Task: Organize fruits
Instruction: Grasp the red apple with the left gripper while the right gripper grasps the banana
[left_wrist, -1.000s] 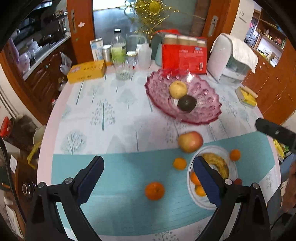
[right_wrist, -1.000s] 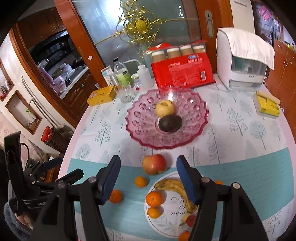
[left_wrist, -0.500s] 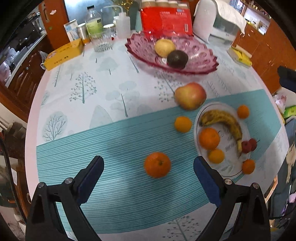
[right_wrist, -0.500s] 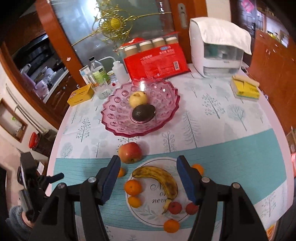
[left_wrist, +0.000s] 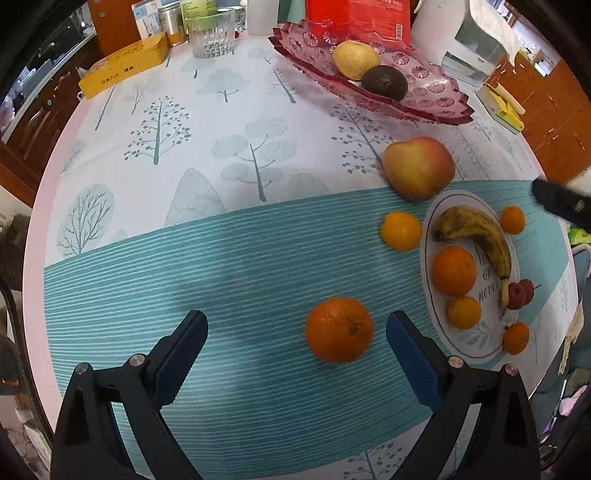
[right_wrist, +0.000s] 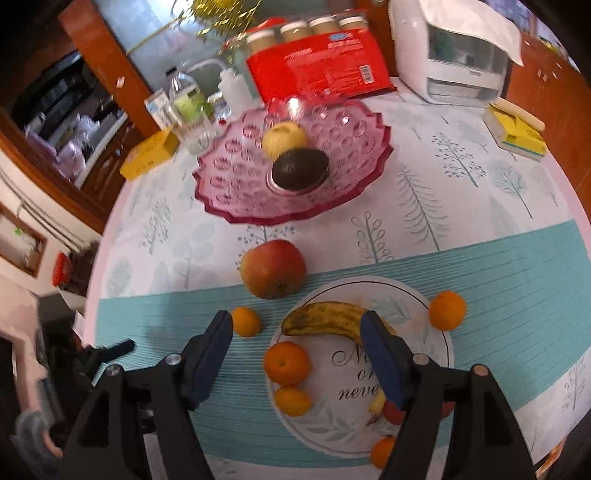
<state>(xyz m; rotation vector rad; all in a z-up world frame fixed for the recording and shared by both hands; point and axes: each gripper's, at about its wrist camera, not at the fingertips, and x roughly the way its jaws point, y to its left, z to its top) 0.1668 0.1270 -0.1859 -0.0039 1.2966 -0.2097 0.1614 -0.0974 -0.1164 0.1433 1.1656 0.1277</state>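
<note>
Both grippers have dropped closer: left gripper (left_wrist: 295, 332) wide around a dimpled round orange (left_wrist: 339, 329); right gripper (right_wrist: 295, 332), just opening wider, empty above the glossy plate (right_wrist: 439, 343).

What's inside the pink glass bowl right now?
The pink glass bowl holds a yellow fruit and, in front of it, a dark avocado. The avocado covers part of the yellow fruit, so anything behind them stays hidden.
</note>
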